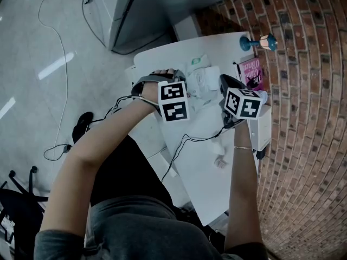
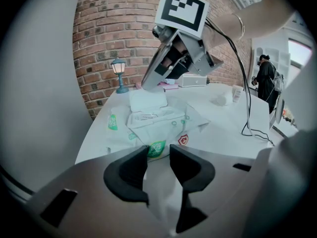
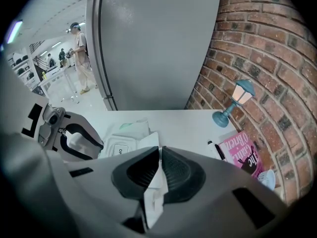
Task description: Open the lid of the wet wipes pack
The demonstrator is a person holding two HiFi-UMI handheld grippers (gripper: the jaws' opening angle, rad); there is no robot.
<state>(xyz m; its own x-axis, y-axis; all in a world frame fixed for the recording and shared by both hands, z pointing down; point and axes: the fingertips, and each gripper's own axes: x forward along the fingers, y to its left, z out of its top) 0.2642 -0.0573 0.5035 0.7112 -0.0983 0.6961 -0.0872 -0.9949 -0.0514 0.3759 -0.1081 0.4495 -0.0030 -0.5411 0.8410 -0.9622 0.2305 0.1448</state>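
The wet wipes pack lies on the white table, white film with green print. My left gripper is shut on the pack's near end, pinning it down. The pack's white lid stands lifted above the opening. My right gripper is shut on that lid, a white flap pinched between its pads. In the left gripper view the right gripper reaches down onto the lid's top edge. From the head view both grippers flank the pack.
A small blue lamp and a pink book stand at the table's far right by the brick wall. A black cable crosses the table. A green-printed sachet lies left of the pack. A grey cabinet stands behind the table.
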